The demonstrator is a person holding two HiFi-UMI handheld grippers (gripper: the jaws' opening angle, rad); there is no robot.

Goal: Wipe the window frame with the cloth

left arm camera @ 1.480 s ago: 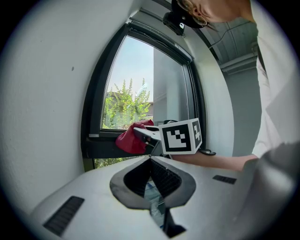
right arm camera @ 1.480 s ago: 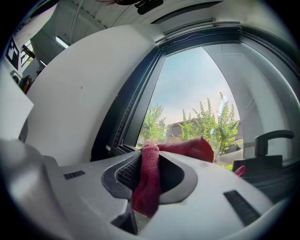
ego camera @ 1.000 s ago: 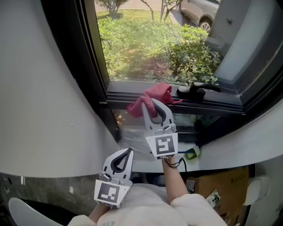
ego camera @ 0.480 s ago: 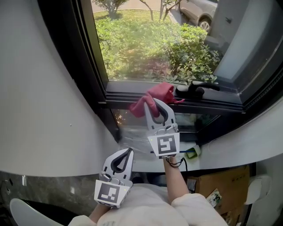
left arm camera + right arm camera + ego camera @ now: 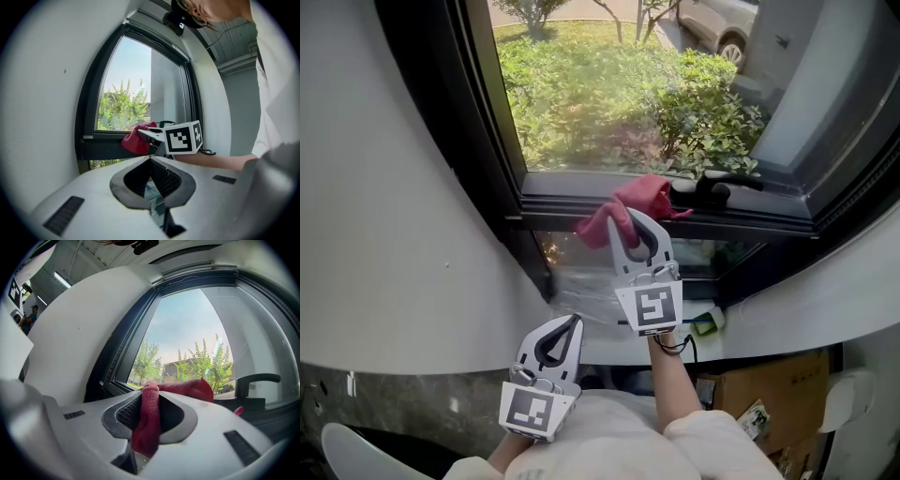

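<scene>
A: Jaws on the right gripper (image 5: pixel 149 397)?
B: Clamped on the red cloth (image 5: pixel 146 425). One fold runs down between the two jaws and the rest bunches out past the tips.
A: Where's the cloth?
B: In the head view it's pressed on the dark bottom rail of the window frame (image 5: pixel 567 199), just left of the black window handle (image 5: pixel 712 192). The cloth touches the rail. Can't tell if it touches the handle.
A: And the left gripper (image 5: pixel 574 323)?
B: Low, close to the person's body, well apart from the frame. Its own view shows the jaws together at the tips with nothing between them.
A: Surroundings?
B: White wall (image 5: pixel 394 234) left of the frame, green bushes (image 5: pixel 703 112) outside past the glass, cardboard box (image 5: pixel 750 394) at lower right below the sill. The left gripper view looks up at the right gripper with the cloth bunched at its tips against the frame.
</scene>
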